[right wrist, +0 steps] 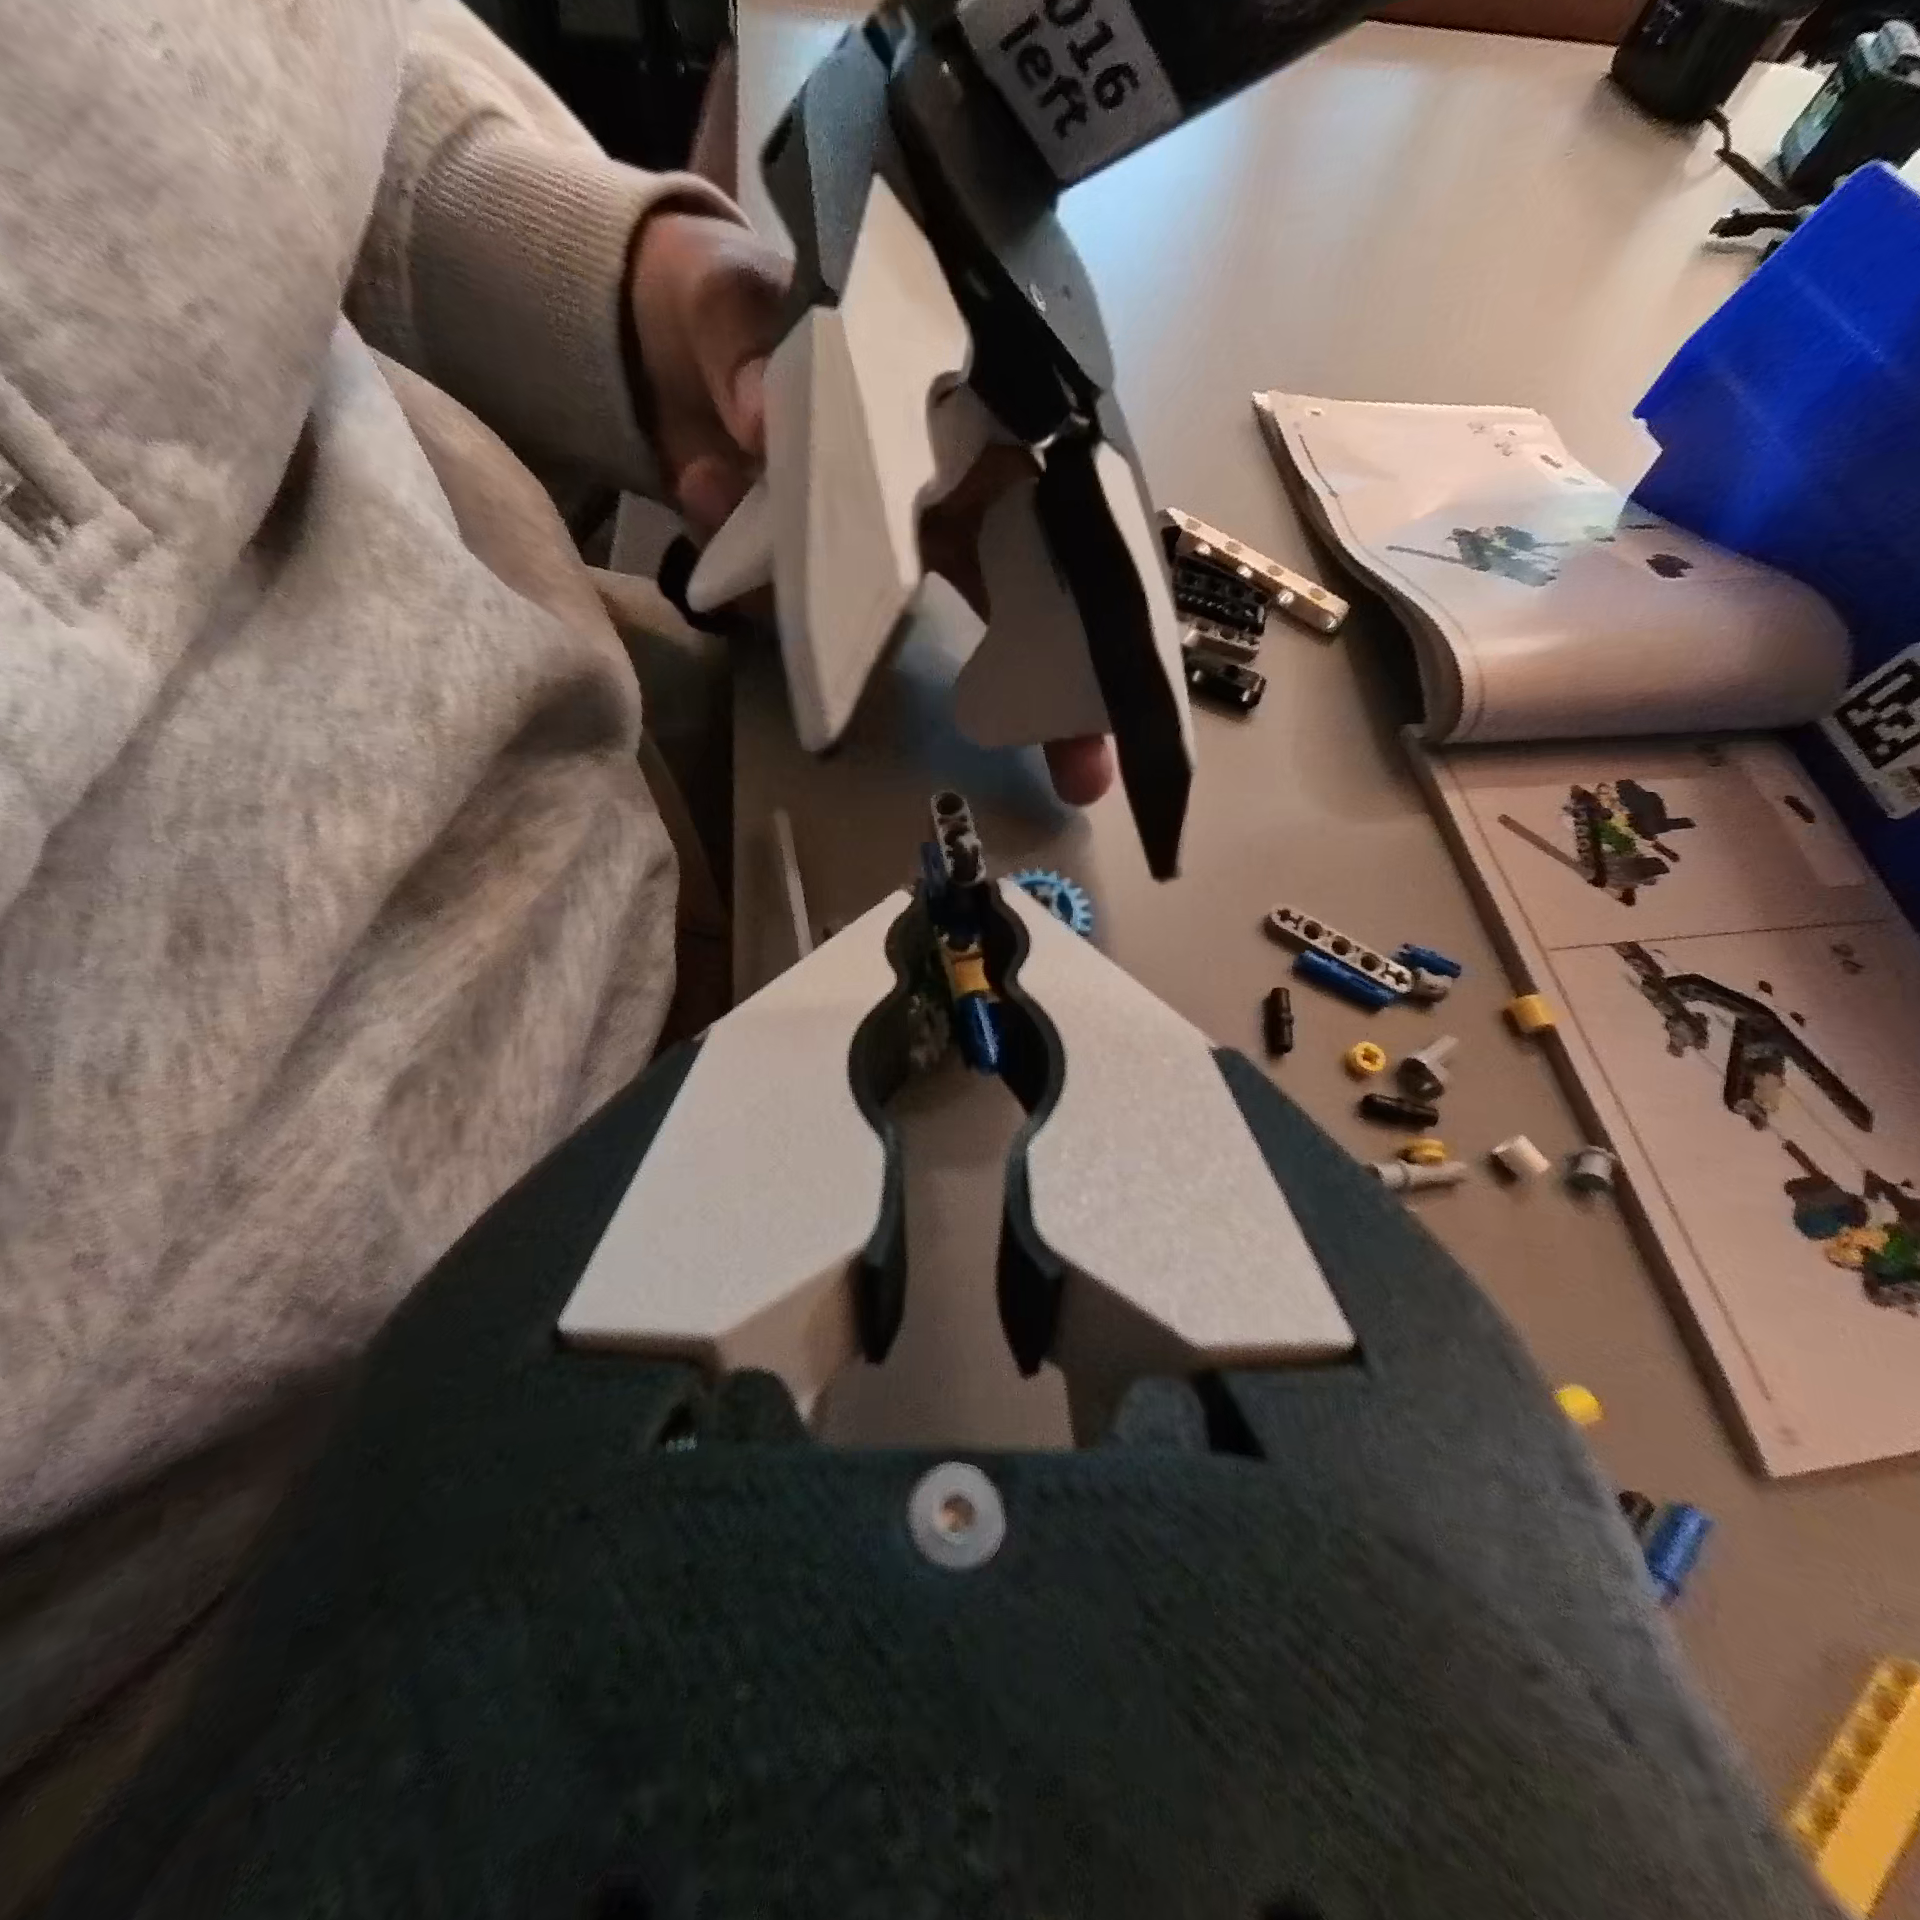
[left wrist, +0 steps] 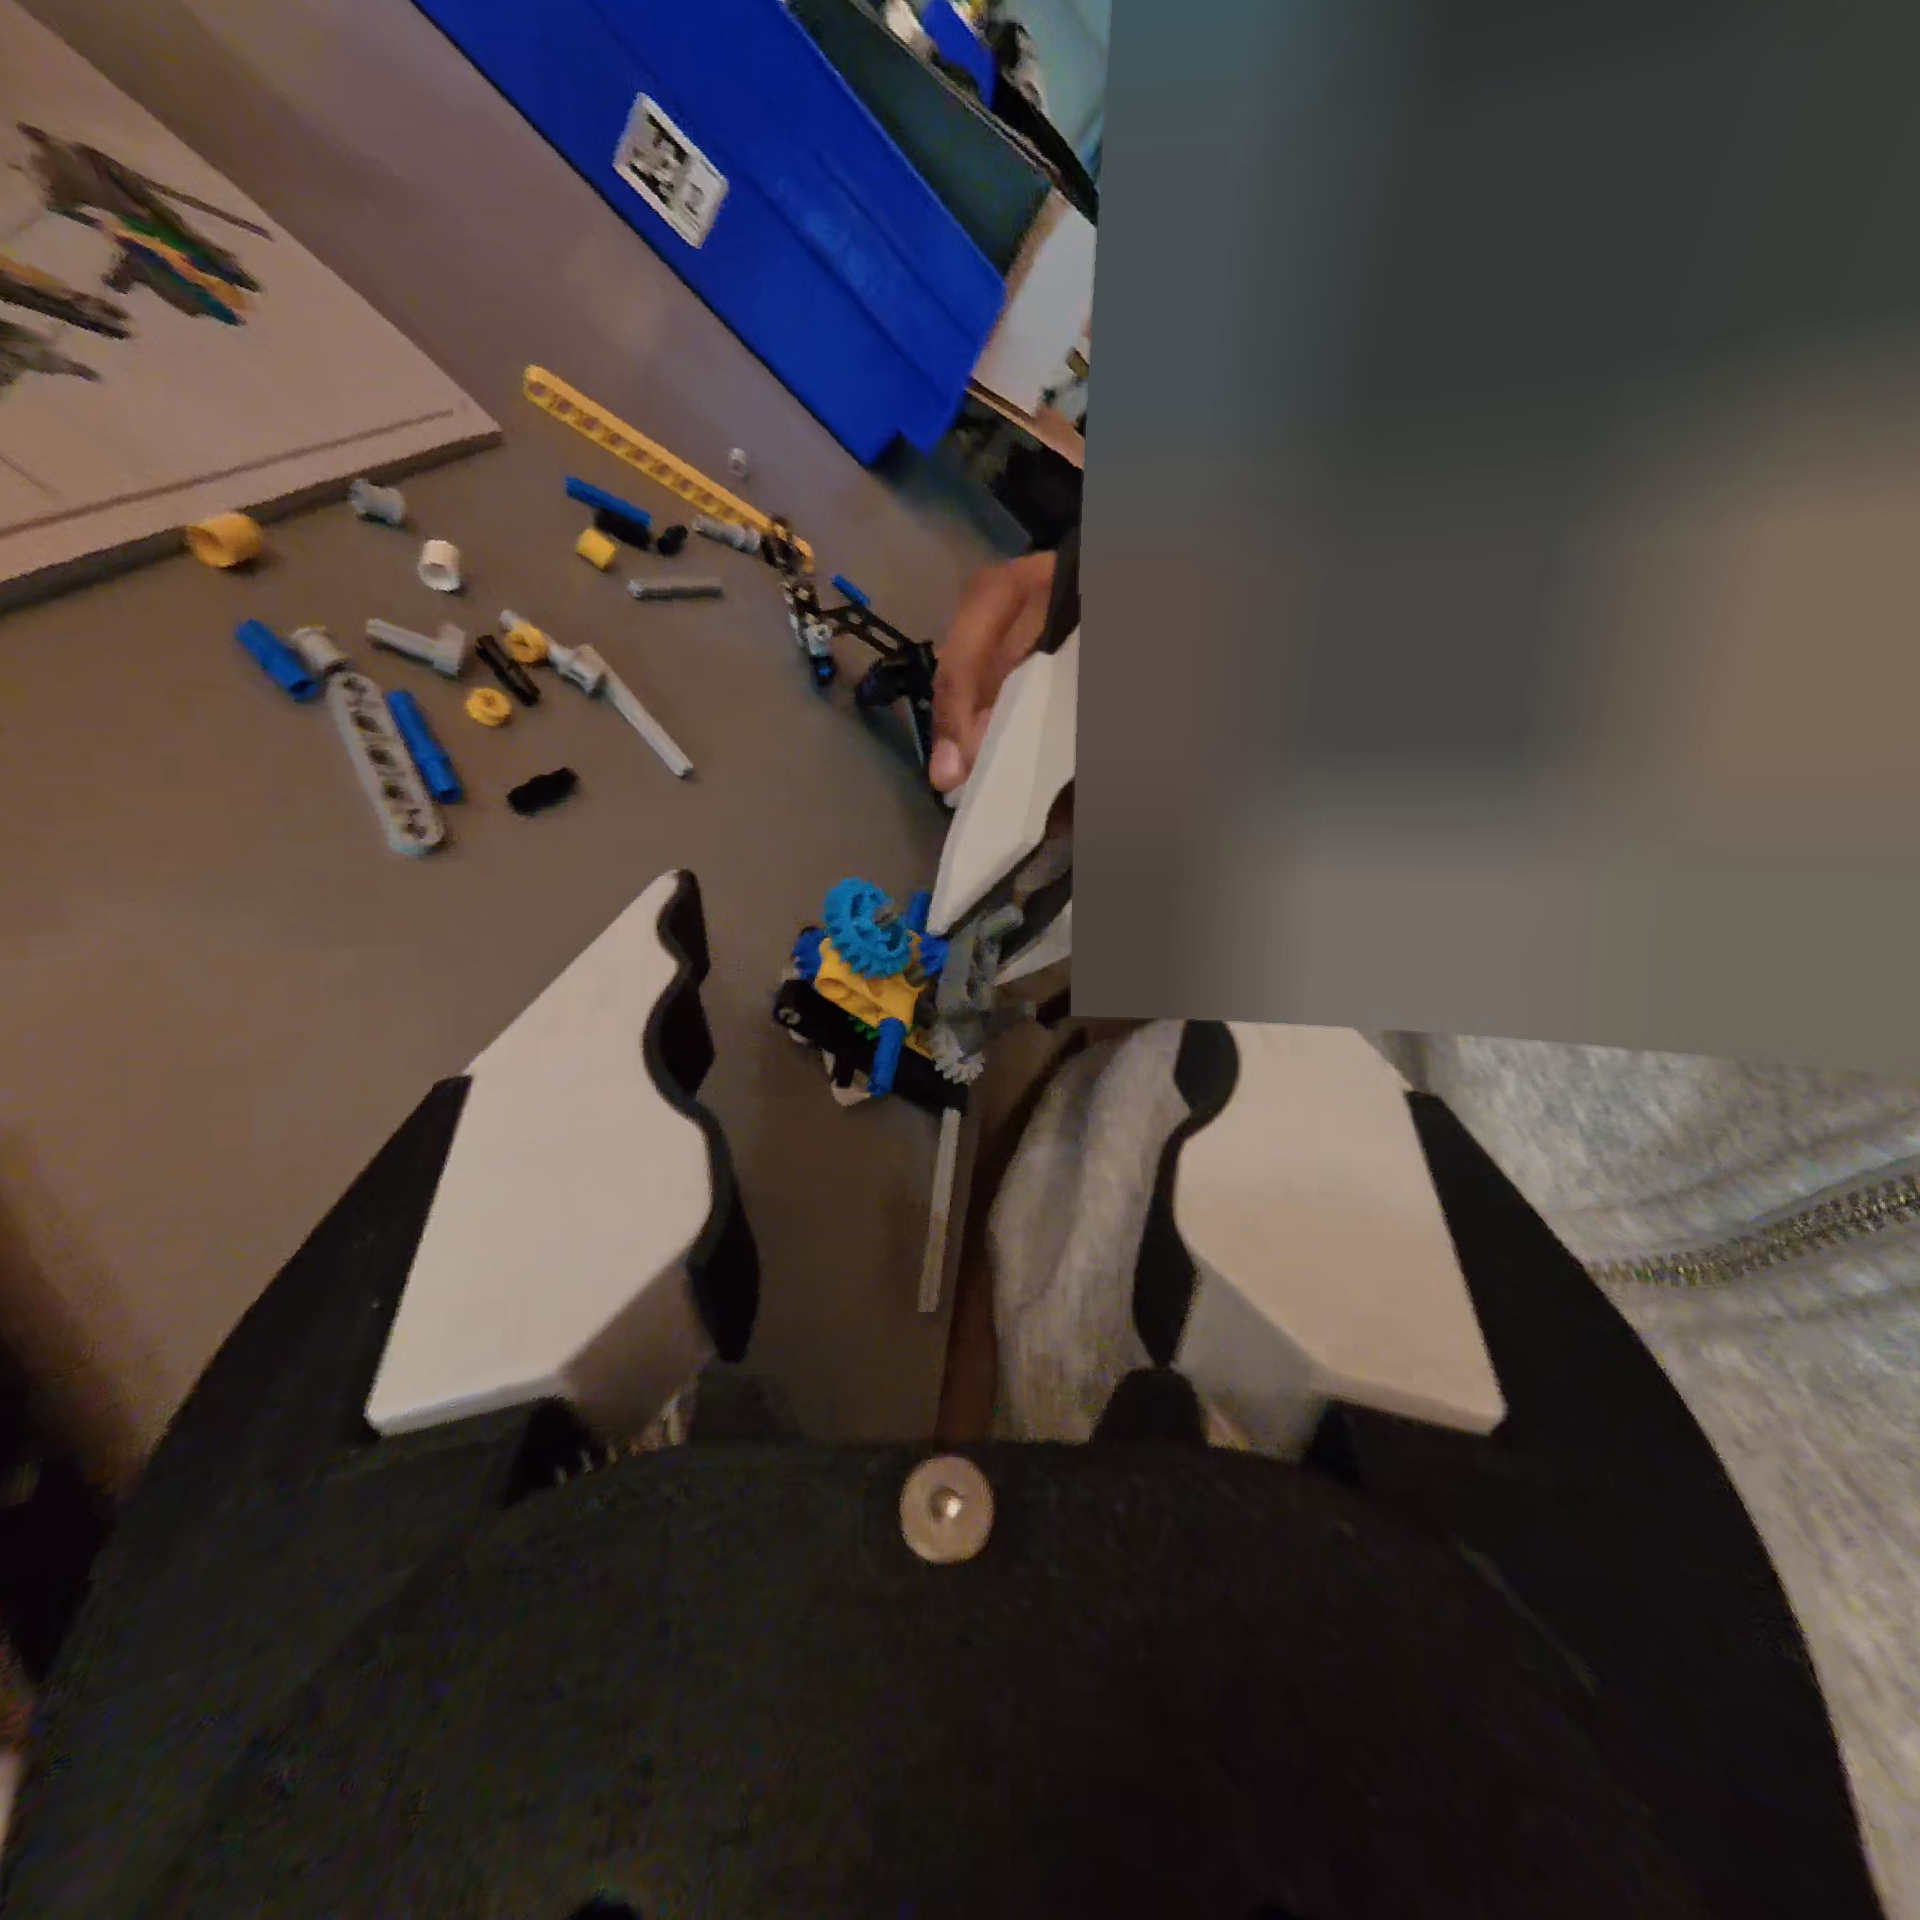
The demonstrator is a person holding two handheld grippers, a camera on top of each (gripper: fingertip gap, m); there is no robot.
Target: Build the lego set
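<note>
Grey tabletop (left wrist: 260, 987) is filling both views, with loose Lego pieces scattered across it.

Left gripper (left wrist: 940, 951) is sitting with its fingers spread wide and nothing between them. Just ahead of its tips, the assembly (left wrist: 868, 987), a small cluster of blue gear, yellow block, black and grey parts, is being held at its far side by the right gripper's white fingers (left wrist: 997, 790), with a hand (left wrist: 977, 665) behind them. A grey axle (left wrist: 940, 1205) is hanging down from the assembly toward the left gripper's gap. Farther ahead and to the left, a grey beam (left wrist: 379, 758), blue pins (left wrist: 421, 743) and yellow bushes (left wrist: 488, 704) are lying on the table, well apart from the gripper. A long yellow beam (left wrist: 665, 468) is lying beyond them, near a blue bin (left wrist: 790, 229). An open booklet (left wrist: 208, 343) is lying far left.

Right gripper (right wrist: 956, 914) is pinching the assembly (right wrist: 961, 977) between its nearly closed fingertips, a grey beam end sticking out ahead. The left gripper (right wrist: 987, 748) is hovering just beyond and above, gripped by a hand (right wrist: 717, 364) in a grey sleeve (right wrist: 260, 727). To the right, the booklet (right wrist: 1662, 1091) is lying open.
</note>
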